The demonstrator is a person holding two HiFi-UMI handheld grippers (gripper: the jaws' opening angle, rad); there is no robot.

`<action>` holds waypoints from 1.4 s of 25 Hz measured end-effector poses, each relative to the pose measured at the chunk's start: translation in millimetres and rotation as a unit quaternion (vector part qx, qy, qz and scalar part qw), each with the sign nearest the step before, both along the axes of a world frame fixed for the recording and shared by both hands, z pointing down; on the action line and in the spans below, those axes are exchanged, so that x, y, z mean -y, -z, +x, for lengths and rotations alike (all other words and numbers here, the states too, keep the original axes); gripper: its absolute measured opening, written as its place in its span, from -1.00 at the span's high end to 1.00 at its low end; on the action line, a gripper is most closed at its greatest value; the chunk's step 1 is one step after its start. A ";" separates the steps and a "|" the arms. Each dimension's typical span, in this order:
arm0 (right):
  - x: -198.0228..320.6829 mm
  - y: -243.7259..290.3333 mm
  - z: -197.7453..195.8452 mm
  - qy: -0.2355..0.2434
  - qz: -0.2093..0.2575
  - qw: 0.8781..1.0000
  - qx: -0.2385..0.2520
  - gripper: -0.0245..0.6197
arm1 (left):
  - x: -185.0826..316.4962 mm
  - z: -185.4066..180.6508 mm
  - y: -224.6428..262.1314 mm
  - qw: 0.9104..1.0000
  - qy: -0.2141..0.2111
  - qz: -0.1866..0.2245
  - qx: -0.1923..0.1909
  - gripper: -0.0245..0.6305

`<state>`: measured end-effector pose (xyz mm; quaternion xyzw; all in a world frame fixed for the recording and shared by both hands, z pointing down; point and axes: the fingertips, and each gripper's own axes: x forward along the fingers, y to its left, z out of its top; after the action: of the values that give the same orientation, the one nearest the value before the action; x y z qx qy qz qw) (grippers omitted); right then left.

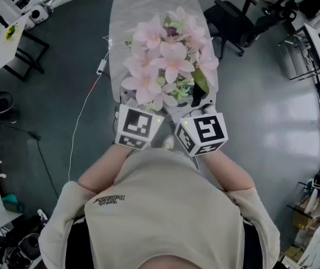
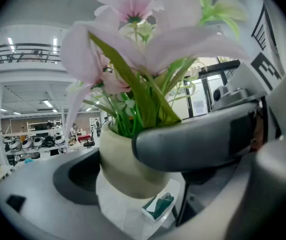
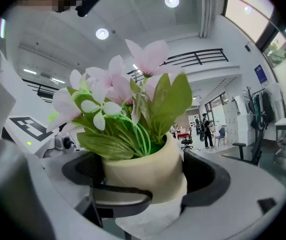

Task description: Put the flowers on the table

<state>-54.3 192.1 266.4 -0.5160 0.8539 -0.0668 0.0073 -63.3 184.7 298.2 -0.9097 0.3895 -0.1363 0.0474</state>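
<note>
Flowers (image 2: 148, 39) cropped at top edge

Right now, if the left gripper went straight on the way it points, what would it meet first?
Most likely the cream pot of the flowers, which stands between the jaws of the left gripper. A jaw of the right gripper crosses before it, perhaps nearer; depth is unclear.

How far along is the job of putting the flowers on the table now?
Done: the flower pot is at the near end of the table. In hand: the left tool and right tool each have it between their jaws. Left: whether it already rests there is unclear; both tools must then come away.
</note>
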 end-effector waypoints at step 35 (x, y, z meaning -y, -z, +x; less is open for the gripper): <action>7.6 -11.7 48.4 -0.028 -0.017 0.999 0.014 -0.67 | 7.2 47.8 -10.2 1.000 -0.026 -0.009 0.014 -0.52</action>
<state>-5.9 184.5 278.1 -0.5384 0.8379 -0.0885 0.0118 -15.5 177.5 308.4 -0.9180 0.3634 -0.1512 0.0478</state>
